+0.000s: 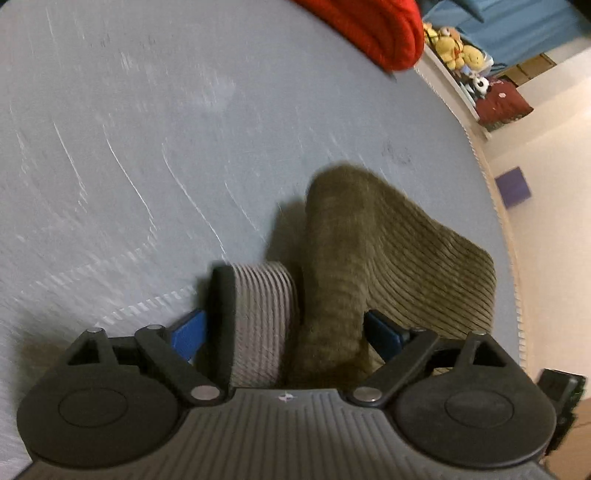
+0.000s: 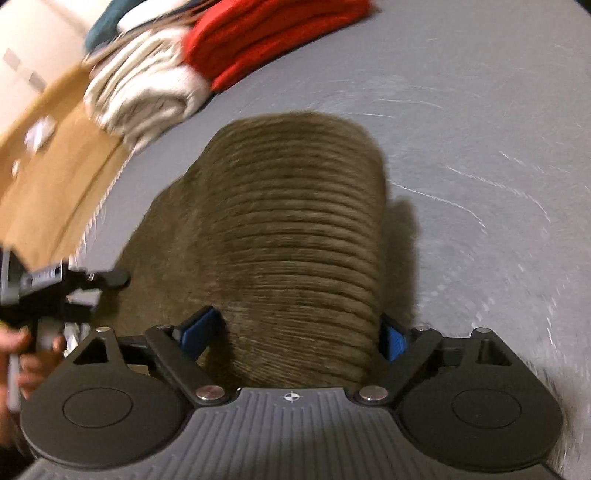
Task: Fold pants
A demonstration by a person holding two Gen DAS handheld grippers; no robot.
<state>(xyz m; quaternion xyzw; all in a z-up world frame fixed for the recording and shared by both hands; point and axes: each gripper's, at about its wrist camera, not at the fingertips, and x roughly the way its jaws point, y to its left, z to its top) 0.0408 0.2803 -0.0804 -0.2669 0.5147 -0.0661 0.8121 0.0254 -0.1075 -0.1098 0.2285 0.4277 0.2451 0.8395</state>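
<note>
Closest to me is the dark ribbed body of my left tongs (image 1: pixel 295 321), their two blue-padded fingers spread wide, with the olive corduroy pants (image 1: pixel 369 251) bunched up between them. The cloth rises in a hump just ahead of the fingers and drapes off to their right; a paler ribbed strip of it, which looks like the inside face, lies against the left finger. I cannot tell for sure whether either pad presses the cloth, but the fingers stand far apart and look slack around it. The pants lie on a grey-blue bed surface (image 1: pixel 147 147), which stretches ahead and to the left of these tongs. Far ahead sits a folded red garment (image 1: pixel 376 29), and beyond the bed's right edge a row of yellow plush toys (image 1: pixel 458 51) on a white shelf. My right tongs (image 2: pixel 299 332) are spread wide too, with a broad roll of the same pants (image 2: pixel 295 221) filling the gap between the fingers and running forward from them. To their left I see my other hand (image 2: pixel 26 354) gripping a black handle. Ahead and to the left lie a folded cream garment (image 2: pixel 144 92), a red one (image 2: pixel 266 33) beside it, and a brown cardboard box (image 2: pixel 55 177). Everything is blurred.
</note>
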